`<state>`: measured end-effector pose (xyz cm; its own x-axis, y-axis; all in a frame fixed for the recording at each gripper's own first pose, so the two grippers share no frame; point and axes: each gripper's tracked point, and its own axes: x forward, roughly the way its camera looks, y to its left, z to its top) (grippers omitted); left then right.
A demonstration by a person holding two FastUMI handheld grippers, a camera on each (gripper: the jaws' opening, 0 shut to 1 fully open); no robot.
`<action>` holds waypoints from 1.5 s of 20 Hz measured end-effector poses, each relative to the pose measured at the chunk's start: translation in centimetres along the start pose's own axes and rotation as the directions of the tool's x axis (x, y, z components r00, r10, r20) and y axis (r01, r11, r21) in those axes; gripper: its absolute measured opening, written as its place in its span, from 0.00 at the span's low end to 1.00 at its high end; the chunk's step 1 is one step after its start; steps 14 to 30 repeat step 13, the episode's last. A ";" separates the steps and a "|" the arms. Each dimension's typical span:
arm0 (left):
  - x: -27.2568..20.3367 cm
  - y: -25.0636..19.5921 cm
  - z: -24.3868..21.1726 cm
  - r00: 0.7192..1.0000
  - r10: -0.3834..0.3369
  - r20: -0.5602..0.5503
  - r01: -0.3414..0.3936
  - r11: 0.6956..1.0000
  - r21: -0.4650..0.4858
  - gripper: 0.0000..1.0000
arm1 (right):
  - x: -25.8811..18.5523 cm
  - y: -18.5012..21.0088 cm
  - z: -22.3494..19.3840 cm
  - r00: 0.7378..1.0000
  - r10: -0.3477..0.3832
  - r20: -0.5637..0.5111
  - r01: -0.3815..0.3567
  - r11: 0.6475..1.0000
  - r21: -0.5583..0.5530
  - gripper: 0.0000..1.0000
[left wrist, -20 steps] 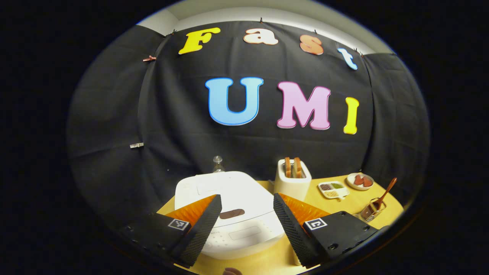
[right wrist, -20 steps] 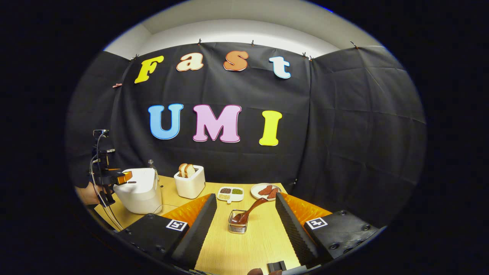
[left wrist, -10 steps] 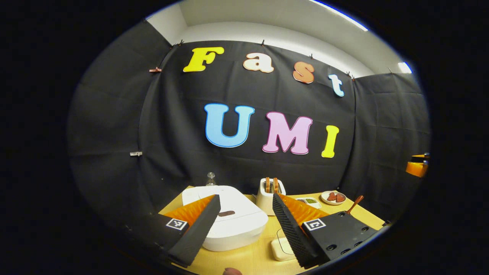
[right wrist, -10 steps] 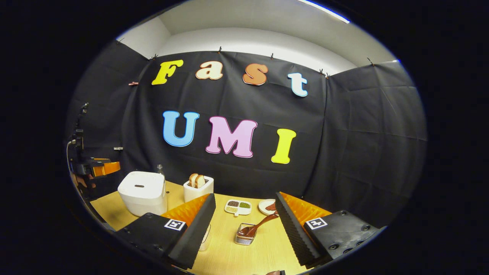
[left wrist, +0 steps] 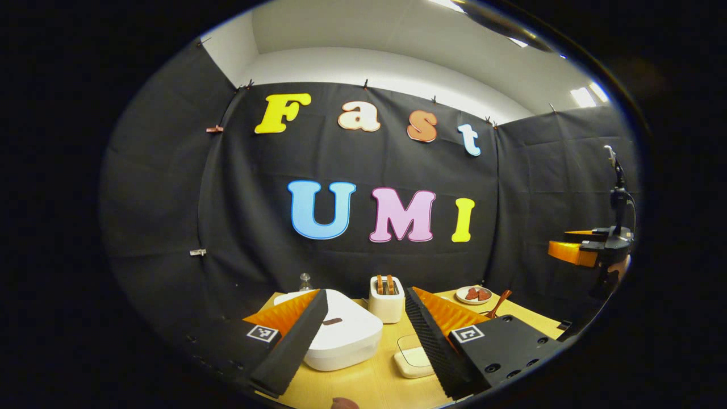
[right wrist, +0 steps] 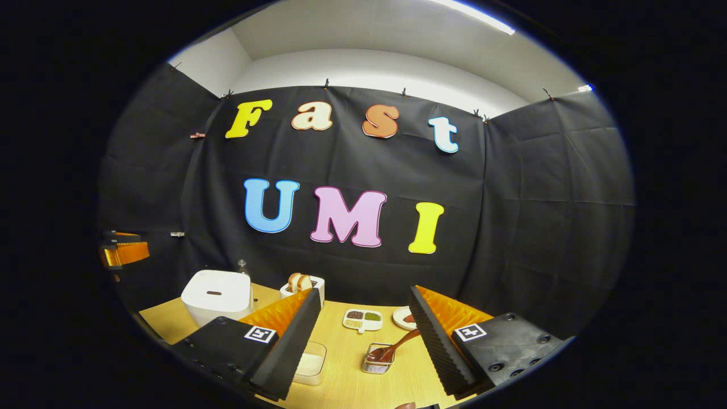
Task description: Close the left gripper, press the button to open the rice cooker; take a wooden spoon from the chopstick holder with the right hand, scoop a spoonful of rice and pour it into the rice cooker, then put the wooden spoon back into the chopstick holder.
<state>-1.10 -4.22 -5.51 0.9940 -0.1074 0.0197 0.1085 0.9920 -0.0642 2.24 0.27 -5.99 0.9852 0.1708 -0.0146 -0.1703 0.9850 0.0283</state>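
Both tongs released, jaws wide, holding nothing. Left tongs (left wrist: 363, 335) hang above the bench (left wrist: 375, 386), well short of the rice cooker (left wrist: 341, 338), which sits lid down at the bench's left side; its dark button (left wrist: 332, 321) faces up on the lid, so a press from above looks like the way in, and the jaws need clenching first. Right tongs (right wrist: 363, 335) point along the bench toward the chopstick holder (right wrist: 379, 361), a small wire basket near the middle; the wooden spoon (right wrist: 397, 346) leans in it, bowl down, handle sticking up to the right, an easy part to pinch. Rice container (right wrist: 310, 363) lies flat just beside the right tongs' left finger, between holder and cooker, a short carry for the scoop. Toaster (right wrist: 304, 284) and sectioned dish (right wrist: 362, 319) stand behind, out of the path. Nothing started, judging by the closed lid.
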 end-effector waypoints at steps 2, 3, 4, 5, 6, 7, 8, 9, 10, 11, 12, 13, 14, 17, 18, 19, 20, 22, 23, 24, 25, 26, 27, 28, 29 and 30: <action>-0.6 -0.7 0.6 1.000 -0.013 0.006 0.013 1.000 0.009 0.95 | -0.1 0.2 0.5 1.000 -0.010 0.011 0.010 1.000 0.000 0.98; -0.9 -0.8 0.9 1.000 -0.011 0.008 0.011 1.000 0.013 0.95 | -0.1 0.3 0.6 1.000 -0.013 0.014 0.013 1.000 0.002 0.98; -1.1 -0.9 1.0 1.000 -0.011 0.012 0.011 1.000 0.019 0.95 | 0.0 0.5 0.7 1.000 -0.016 0.015 0.016 1.000 0.004 0.98; -1.3 -0.9 1.2 1.000 -0.008 0.016 0.007 1.000 0.028 0.95 | -0.1 0.6 0.7 1.000 -0.018 0.014 0.018 1.000 0.003 0.98; -1.3 -0.8 1.3 1.000 -0.004 0.019 0.003 0.999 0.036 0.95 | -0.2 0.8 0.7 1.000 -0.019 0.013 0.019 1.000 0.001 0.98; -1.3 -0.6 1.4 1.000 -0.001 0.019 0.000 0.999 0.041 0.95 | -0.3 1.1 0.6 1.000 -0.019 0.011 0.019 1.000 -0.003 0.98; -1.2 -0.4 1.4 1.000 0.003 0.018 -0.004 0.999 0.045 0.94 | -0.3 1.2 0.5 1.000 -0.021 0.011 0.021 1.000 -0.006 0.98; -1.2 0.0 1.5 1.000 0.010 0.019 -0.010 0.999 0.049 0.94 | -0.4 1.3 0.5 1.000 -0.023 0.010 0.023 1.000 -0.009 0.98; -1.1 0.3 1.5 1.000 0.014 0.018 -0.015 0.999 0.048 0.95 | -0.5 1.5 0.4 1.000 -0.026 0.005 0.026 1.000 -0.012 0.98; -1.0 0.6 1.6 1.000 0.019 0.017 -0.020 0.999 0.042 0.94 | -0.6 1.6 0.2 1.000 -0.026 0.003 0.026 1.000 -0.012 0.98; -1.0 0.8 1.5 1.000 0.025 0.014 -0.025 0.999 0.033 0.95 | -0.6 1.7 0.1 1.000 -0.027 0.000 0.027 1.000 -0.010 0.98; -0.9 1.0 1.4 1.000 0.028 0.011 -0.028 0.999 0.024 0.95 | -0.7 1.7 0.1 1.000 -0.028 -0.005 0.028 1.000 -0.008 0.98; -0.9 1.0 1.4 1.000 0.028 0.011 -0.028 0.999 0.024 0.95 | -0.7 1.7 0.1 1.000 -0.028 -0.005 0.028 1.000 -0.008 0.98; -0.9 1.0 1.4 1.000 0.028 0.011 -0.028 0.999 0.024 0.95 | -0.7 1.7 0.1 1.000 -0.028 -0.005 0.028 1.000 -0.008 0.98; -0.9 1.0 1.4 1.000 0.028 0.011 -0.028 0.999 0.024 0.95 | -0.7 1.7 0.1 1.000 -0.028 -0.005 0.028 1.000 -0.008 0.98; -0.9 1.0 1.4 1.000 0.028 0.011 -0.028 0.999 0.024 0.95 | -0.7 1.7 0.1 1.000 -0.028 -0.005 0.028 1.000 -0.008 0.98; -0.9 1.0 1.4 1.000 0.028 0.011 -0.028 0.999 0.024 0.95 | -0.7 1.7 0.1 1.000 -0.028 -0.005 0.028 1.000 -0.008 0.98; -0.9 1.0 1.4 1.000 0.028 0.011 -0.028 0.999 0.024 0.95 | -0.7 1.7 0.1 1.000 -0.028 -0.005 0.028 1.000 -0.008 0.98; -0.9 1.0 1.4 1.000 0.028 0.011 -0.028 0.999 0.024 0.95 | -0.7 1.7 0.1 1.000 -0.028 -0.005 0.028 1.000 -0.008 0.98; -0.9 1.0 1.4 1.000 0.028 0.011 -0.028 0.999 0.024 0.95 | -0.7 1.7 0.1 1.000 -0.028 -0.005 0.028 1.000 -0.008 0.98; -0.9 1.0 1.4 1.000 0.028 0.011 -0.028 0.999 0.024 0.95 | -0.7 1.7 0.1 1.000 -0.028 -0.005 0.028 1.000 -0.008 0.98; -0.9 1.0 1.4 1.000 0.028 0.011 -0.028 0.999 0.024 0.95 | -0.7 1.7 0.1 1.000 -0.028 -0.005 0.028 1.000 -0.008 0.98; -0.9 1.0 1.4 1.000 0.028 0.011 -0.028 0.999 0.024 0.95 | -0.7 1.7 0.1 1.000 -0.028 -0.005 0.028 1.000 -0.008 0.98; -0.9 1.0 1.4 1.000 0.028 0.011 -0.028 0.999 0.024 0.95 | -0.7 1.7 0.1 1.000 -0.028 -0.005 0.028 1.000 -0.008 0.98; -0.9 1.0 1.4 1.000 0.028 0.011 -0.028 0.999 0.024 0.95 | -0.7 1.7 0.1 1.000 -0.028 -0.005 0.028 1.000 -0.008 0.98; -0.9 1.0 1.4 1.000 0.028 0.011 -0.028 0.999 0.024 0.95 | -0.7 1.7 0.1 1.000 -0.028 -0.005 0.028 1.000 -0.008 0.98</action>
